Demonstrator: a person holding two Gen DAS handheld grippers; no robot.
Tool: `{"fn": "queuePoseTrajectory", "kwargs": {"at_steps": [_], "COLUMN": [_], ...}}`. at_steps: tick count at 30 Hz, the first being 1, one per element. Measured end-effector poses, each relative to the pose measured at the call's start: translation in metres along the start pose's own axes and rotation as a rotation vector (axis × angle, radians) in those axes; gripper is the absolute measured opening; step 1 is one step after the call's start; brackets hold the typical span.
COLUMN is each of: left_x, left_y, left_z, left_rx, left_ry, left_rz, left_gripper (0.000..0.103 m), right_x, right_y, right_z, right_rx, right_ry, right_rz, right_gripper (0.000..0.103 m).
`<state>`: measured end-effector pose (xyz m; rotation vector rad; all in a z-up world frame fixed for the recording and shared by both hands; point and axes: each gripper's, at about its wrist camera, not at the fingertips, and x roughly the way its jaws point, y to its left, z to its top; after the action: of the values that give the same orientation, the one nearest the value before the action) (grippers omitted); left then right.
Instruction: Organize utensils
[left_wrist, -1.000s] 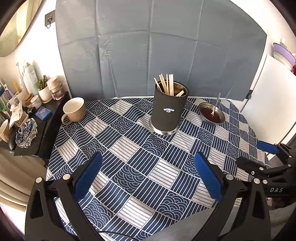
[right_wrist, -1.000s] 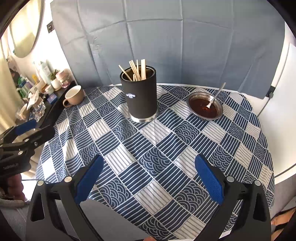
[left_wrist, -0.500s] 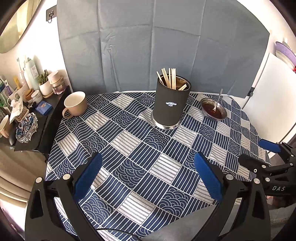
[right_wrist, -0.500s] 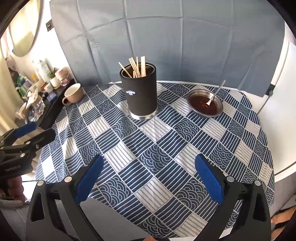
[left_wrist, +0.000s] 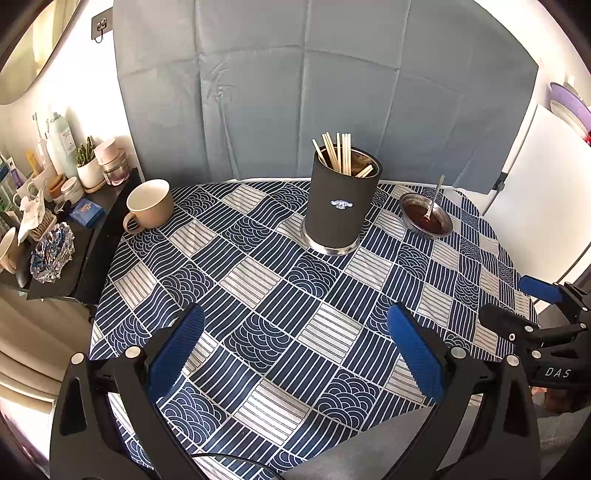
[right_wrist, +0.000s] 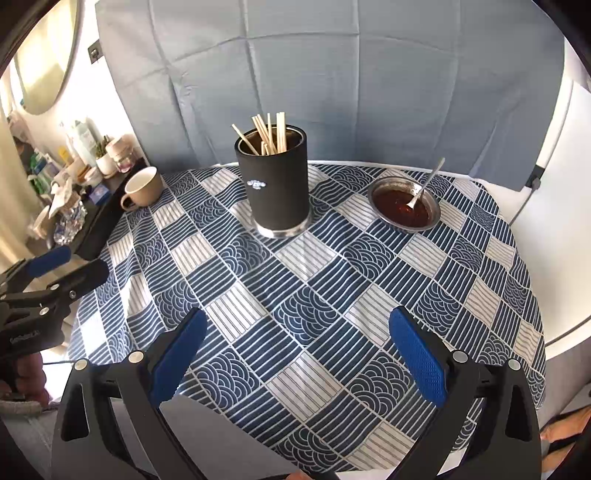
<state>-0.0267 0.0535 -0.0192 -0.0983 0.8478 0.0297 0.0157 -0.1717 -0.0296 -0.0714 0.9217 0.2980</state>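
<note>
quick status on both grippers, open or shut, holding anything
left gripper: open, fingers wide apart, holding nothing, above the tablecloth.
right gripper: open, fingers wide apart, holding nothing.

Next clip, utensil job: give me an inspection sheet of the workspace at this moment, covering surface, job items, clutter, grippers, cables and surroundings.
Surface: round table under blue-and-white patterned tablecloth.
Job's things: black cylindrical utensil holder upright with wooden chopsticks inside; metal spoon resting in small metal dish of dark red sauce.
Clutter: beige ceramic mug at the table's left edge.
Grippers: left gripper and right gripper both open, empty, above the near edge.
Cables: thin black cable beneath the left gripper.
Surroundings: grey-blue fabric backdrop; black side shelf crowded with bottles and jars.
</note>
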Motion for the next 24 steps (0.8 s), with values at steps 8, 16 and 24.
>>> {"fn": "queuePoseTrajectory", "kwargs": {"at_steps": [8, 16, 24], "left_x": [0.0002, 0.0003, 0.0013], "left_y": [0.0010, 0.0002, 0.0000], "left_z": [-0.0002, -0.0021, -0.0023], "left_rx": [-0.004, 0.002, 0.005], "left_ry": [0.005, 0.011, 0.019], "left_rz": [0.006, 0.009, 0.014], "left_gripper": [0.097, 0.097, 0.097], "right_x": [0.0000, 0.0006, 0.0024], "right_y": [-0.0007, 0.0007, 0.0016], "right_z": [-0.0004, -0.0015, -0.0024], "right_rx": [0.006, 0.001, 0.001], "right_ry": [-0.002, -0.003, 0.001], "right_rz": [-0.002, -0.002, 0.001], "right_gripper": [0.095, 0.095, 0.095]}}
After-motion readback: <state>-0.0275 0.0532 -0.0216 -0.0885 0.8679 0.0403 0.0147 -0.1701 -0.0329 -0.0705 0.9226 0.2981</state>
